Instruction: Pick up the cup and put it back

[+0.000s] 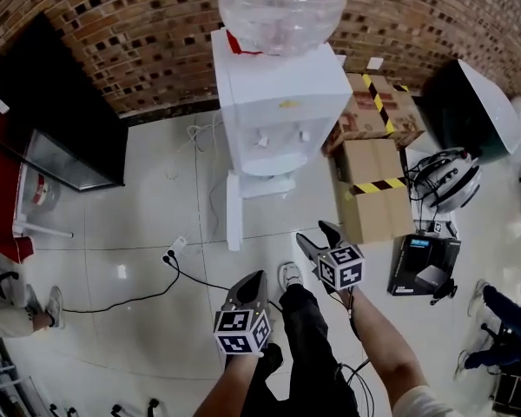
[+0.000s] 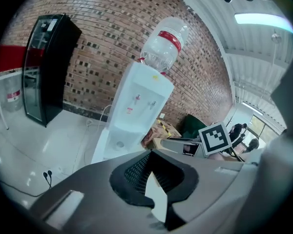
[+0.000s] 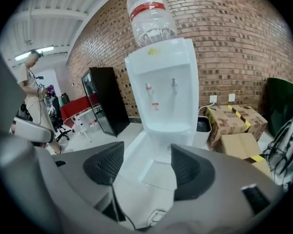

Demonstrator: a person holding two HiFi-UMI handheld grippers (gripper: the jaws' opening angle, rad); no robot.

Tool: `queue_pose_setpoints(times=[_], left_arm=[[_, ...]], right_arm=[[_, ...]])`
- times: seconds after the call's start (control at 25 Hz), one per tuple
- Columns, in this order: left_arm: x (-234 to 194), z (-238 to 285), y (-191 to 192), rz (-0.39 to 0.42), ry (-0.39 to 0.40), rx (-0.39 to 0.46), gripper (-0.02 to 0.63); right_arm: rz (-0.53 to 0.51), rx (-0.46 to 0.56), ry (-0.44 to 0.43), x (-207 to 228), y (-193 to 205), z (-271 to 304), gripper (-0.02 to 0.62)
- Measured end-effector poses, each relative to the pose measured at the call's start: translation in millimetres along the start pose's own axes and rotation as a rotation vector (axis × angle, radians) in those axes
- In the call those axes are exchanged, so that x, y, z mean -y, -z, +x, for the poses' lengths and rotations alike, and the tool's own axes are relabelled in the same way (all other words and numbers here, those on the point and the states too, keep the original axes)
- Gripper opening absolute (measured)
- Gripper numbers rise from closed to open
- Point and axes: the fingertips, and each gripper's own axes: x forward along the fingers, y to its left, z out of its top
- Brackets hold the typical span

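Observation:
No cup shows in any view. A white water dispenser [image 1: 278, 102] with a clear bottle [image 1: 282, 11] on top stands against the brick wall, ahead of both grippers. My left gripper [image 1: 258, 278] hangs over the floor short of the dispenser [image 2: 134, 111], shut, its jaws meeting at a point with nothing in them [image 2: 151, 172]. My right gripper [image 1: 319, 237] is a little nearer the dispenser's base and to its right. It is open and empty, and the dispenser [image 3: 163, 96] fills the gap between its pads [image 3: 146, 167].
Taped cardboard boxes [image 1: 373, 172] sit right of the dispenser, with a black device [image 1: 424, 263] and a headset [image 1: 447, 176] beyond. A black cabinet [image 1: 52, 111] stands at the left. A power strip and cable [image 1: 174, 250] lie on the tiles. My own shoe [image 1: 289, 276] is below.

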Motion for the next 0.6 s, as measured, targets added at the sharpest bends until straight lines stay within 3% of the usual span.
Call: queue_pose_setpoints(times=[0.08,0.24,0.32,0.6], left_arm=[[-20.2,36.0,18.3,-0.001,-0.018,0.001,0.003],[-59.2,103.5,51.9,0.014,-0.038,0.008,0.003],[-74.7,132.4,66.2,0.035,-0.04,0.018,0.003],[-119.0,222.1,95.9,0.055,0.029,0.091,0.003]], right_arm=[[-0.009,0.005,-0.004,18.3,12.2,39.9,0.345],[-0.039,0.01,0.008,53.2,43.0,123.4,0.345],[-0.055,0.003,0.013,66.0,63.2,163.9,0.384],[-0.057,0.038,0.052,114.1,102.7,293.6,0.403]])
